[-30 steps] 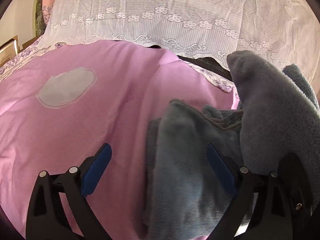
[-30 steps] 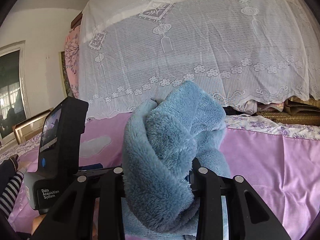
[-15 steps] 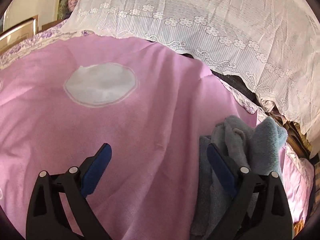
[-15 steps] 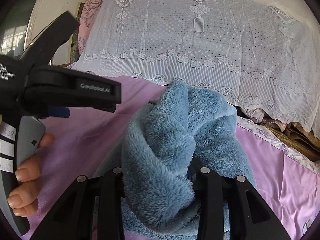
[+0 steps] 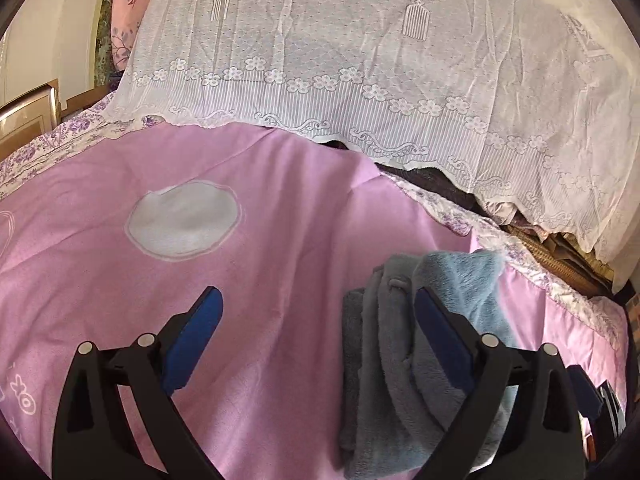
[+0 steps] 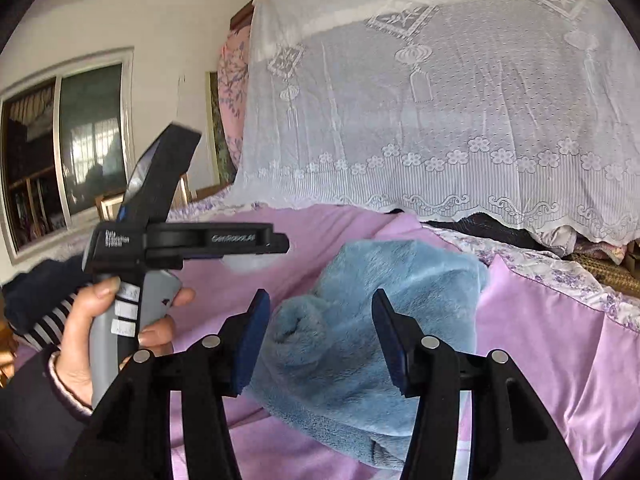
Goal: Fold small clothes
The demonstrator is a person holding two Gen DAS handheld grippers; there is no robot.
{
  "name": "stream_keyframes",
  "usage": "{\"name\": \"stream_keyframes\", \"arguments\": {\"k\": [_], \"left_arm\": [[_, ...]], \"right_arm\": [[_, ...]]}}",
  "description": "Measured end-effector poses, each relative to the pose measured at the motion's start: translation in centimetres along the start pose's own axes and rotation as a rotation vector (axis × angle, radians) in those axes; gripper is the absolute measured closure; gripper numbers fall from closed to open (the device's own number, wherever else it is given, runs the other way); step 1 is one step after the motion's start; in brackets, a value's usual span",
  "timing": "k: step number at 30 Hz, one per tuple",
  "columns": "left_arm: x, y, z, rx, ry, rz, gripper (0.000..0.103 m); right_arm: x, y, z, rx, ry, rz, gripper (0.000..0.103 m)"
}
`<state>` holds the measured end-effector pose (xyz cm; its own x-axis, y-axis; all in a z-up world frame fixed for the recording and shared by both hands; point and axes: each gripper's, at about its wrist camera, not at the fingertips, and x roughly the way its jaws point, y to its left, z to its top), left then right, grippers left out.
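- I'm working in a home bedroom, over a bed spread with a pink cover edged by a purple-flowered sheet.
- A white lace cloth drapes a tall pile at the far side, with bedding showing under its hem.
- I see a plain wall with a sliding window, a framed picture leaning nearby, and flowered pink fabric in the corner.

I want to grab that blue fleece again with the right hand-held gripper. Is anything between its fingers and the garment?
Nothing visible. The right hand-held gripper has just been opening, and the blue fleece garment lies on the pink bedspread straight ahead between its pads, unpinched. The left hand-held gripper hovers off to the side.
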<state>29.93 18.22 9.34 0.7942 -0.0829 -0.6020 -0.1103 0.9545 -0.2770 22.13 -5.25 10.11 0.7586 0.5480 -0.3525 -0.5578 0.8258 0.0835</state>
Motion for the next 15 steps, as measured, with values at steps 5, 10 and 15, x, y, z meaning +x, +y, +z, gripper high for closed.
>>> {"name": "stream_keyframes", "arguments": {"k": [5, 10, 15], "left_arm": [[-2.7, -2.6, 0.0, 0.040, -0.029, -0.101, 0.005], [-1.8, -6.2, -1.7, 0.143, 0.011, -0.124, 0.005], [3.8, -6.4, -4.3, 0.224, 0.115, 0.108, 0.004]], "right_arm": [[0.0, -4.8, 0.2, 0.214, -0.014, -0.119, 0.063], [4.5, -6.3, -2.5, 0.221, 0.123, -0.270, 0.076], [5.9, -5.7, -4.1, 0.200, 0.170, -0.268, 0.075]]}}
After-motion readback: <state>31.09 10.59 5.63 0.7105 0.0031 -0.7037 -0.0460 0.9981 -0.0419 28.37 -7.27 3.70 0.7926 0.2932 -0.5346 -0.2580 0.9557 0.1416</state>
